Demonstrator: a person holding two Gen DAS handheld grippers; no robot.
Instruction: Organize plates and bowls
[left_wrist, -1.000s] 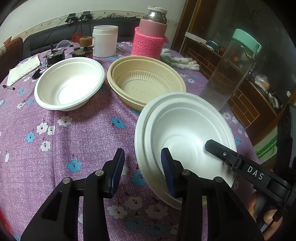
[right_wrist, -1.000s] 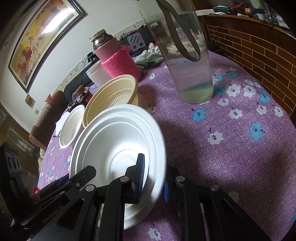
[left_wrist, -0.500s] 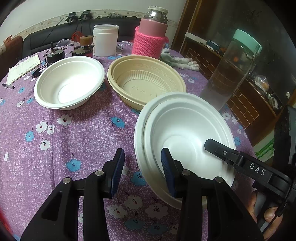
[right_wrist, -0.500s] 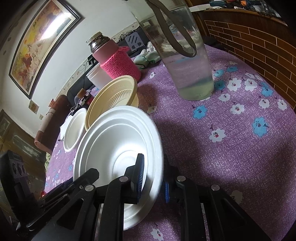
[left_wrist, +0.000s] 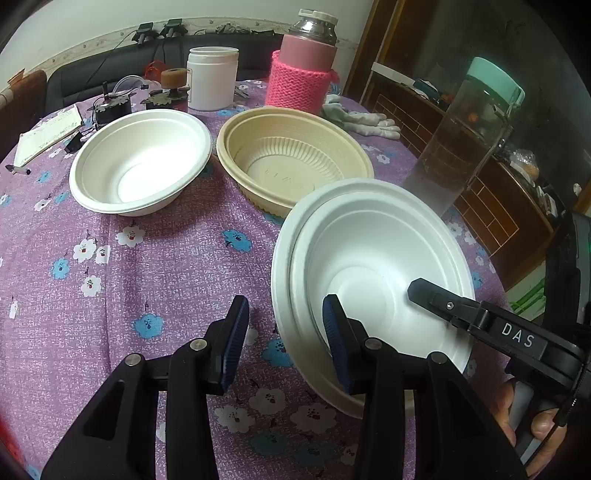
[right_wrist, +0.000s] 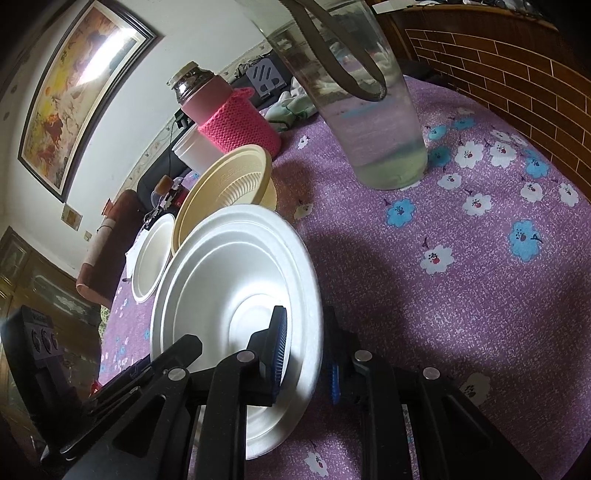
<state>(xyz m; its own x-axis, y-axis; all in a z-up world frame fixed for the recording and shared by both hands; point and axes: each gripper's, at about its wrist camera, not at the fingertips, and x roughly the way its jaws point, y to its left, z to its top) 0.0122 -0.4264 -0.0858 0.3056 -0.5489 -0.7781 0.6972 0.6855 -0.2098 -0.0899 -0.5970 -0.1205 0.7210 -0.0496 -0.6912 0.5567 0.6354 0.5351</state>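
Observation:
Two nested white bowls (left_wrist: 369, 258) (right_wrist: 229, 280) sit tilted on the purple flowered tablecloth. My right gripper (right_wrist: 306, 363) is shut on their rim, one pad inside and one behind it. In the left wrist view its inner finger (left_wrist: 443, 302) reaches into the bowl from the right. My left gripper (left_wrist: 286, 341) is open and straddles the near-left rim. Its right pad is inside the bowl and its left pad stands clear outside. A tan ribbed bowl (left_wrist: 291, 166) (right_wrist: 225, 192) stands just behind. Another white bowl (left_wrist: 140, 162) (right_wrist: 153, 254) lies to its left.
A tall clear bottle (left_wrist: 465, 140) (right_wrist: 369, 110) with a mint lid stands right of the bowls. Behind them are a flask in a pink knitted sleeve (left_wrist: 303, 74), a white jar (left_wrist: 212, 77), gloves (left_wrist: 362, 120) and small clutter. A notebook (left_wrist: 48, 133) lies far left. The table edge curves close on the right.
The right wrist view has rolled slightly, and the nested bowls look a little more tilted in it. The left gripper and the other bowls have not moved.

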